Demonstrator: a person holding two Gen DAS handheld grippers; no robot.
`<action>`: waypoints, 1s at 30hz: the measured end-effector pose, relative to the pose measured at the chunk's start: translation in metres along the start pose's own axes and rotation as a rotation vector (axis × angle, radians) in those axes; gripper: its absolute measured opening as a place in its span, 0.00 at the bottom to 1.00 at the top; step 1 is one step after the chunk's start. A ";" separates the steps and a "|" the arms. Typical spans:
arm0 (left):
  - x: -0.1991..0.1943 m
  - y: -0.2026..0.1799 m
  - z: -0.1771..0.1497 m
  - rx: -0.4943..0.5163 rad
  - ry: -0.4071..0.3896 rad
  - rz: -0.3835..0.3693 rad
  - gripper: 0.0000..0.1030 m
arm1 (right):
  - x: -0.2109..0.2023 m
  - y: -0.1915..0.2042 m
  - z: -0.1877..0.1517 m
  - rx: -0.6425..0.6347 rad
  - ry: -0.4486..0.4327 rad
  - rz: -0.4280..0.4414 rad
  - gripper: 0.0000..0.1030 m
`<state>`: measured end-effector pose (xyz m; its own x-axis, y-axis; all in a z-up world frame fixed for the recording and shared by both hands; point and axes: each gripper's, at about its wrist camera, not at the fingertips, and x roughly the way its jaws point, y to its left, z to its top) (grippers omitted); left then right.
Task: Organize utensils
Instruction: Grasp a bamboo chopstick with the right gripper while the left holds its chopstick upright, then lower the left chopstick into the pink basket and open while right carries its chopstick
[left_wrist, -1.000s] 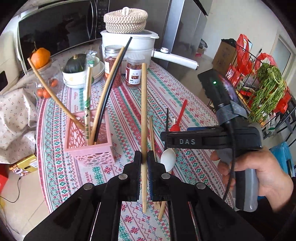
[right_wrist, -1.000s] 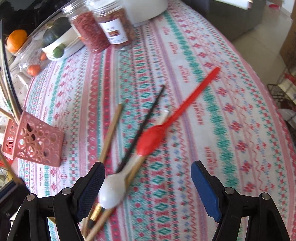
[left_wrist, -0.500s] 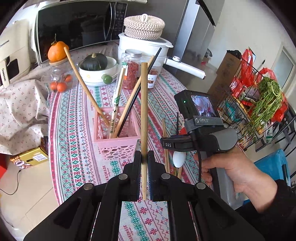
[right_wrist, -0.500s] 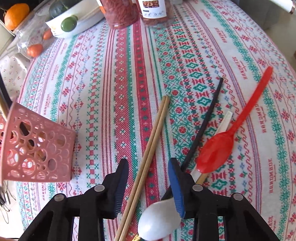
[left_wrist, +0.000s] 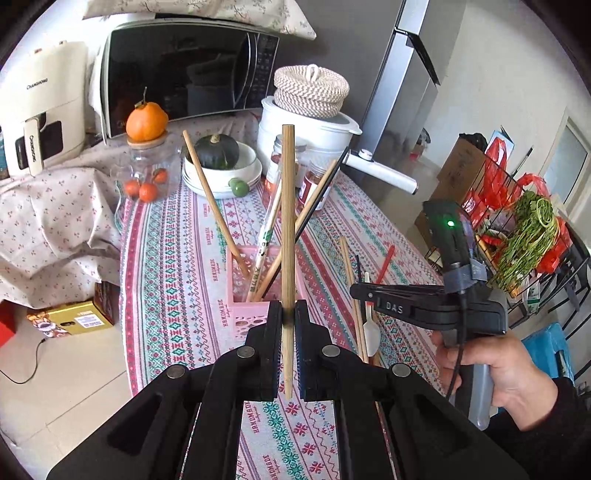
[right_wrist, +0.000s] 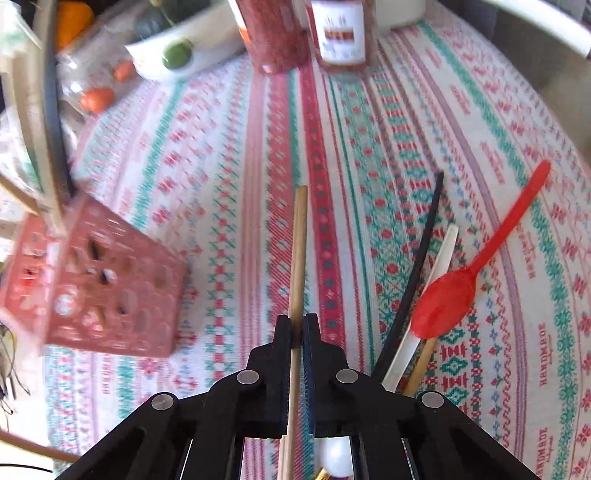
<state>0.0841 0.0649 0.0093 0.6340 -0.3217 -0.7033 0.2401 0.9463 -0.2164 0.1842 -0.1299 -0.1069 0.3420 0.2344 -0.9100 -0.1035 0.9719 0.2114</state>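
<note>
Left wrist view: the left gripper (left_wrist: 287, 343) clamps a wooden chopstick (left_wrist: 287, 236) upright between closed jaws, raised just in front of the pink perforated basket (left_wrist: 243, 314). The basket already holds several chopsticks leaning outward: pale wooden ones, one printed, one black. To the right, the right gripper (left_wrist: 356, 291), held in a hand (left_wrist: 509, 369), reaches low over the patterned tablecloth (left_wrist: 177, 266).

Right wrist view: the right gripper (right_wrist: 295, 332) has its jaws narrowed onto a second wooden chopstick (right_wrist: 298, 251); whether it has left the cloth I cannot tell. Beside it lie a black chopstick (right_wrist: 421, 266), a white spoon (right_wrist: 436, 280), a red plastic spoon (right_wrist: 458, 288) and one more wooden stick (right_wrist: 417, 373) under them.

Progress: judged roughly half done. Two chopsticks are in the grippers awaiting the basket; four utensils remain loose on the cloth.
</note>
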 end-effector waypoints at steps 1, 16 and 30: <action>-0.002 0.001 0.001 -0.003 -0.009 0.003 0.06 | -0.009 0.001 -0.001 -0.008 -0.028 0.012 0.04; -0.034 0.000 0.017 -0.027 -0.156 0.020 0.06 | -0.121 -0.006 -0.027 -0.019 -0.290 0.169 0.04; -0.039 0.017 0.038 -0.133 -0.283 0.056 0.06 | -0.194 0.025 -0.026 -0.130 -0.493 0.205 0.00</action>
<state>0.0913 0.0918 0.0588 0.8276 -0.2472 -0.5039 0.1125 0.9526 -0.2825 0.0910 -0.1517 0.0657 0.6967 0.4313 -0.5732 -0.3180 0.9020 0.2920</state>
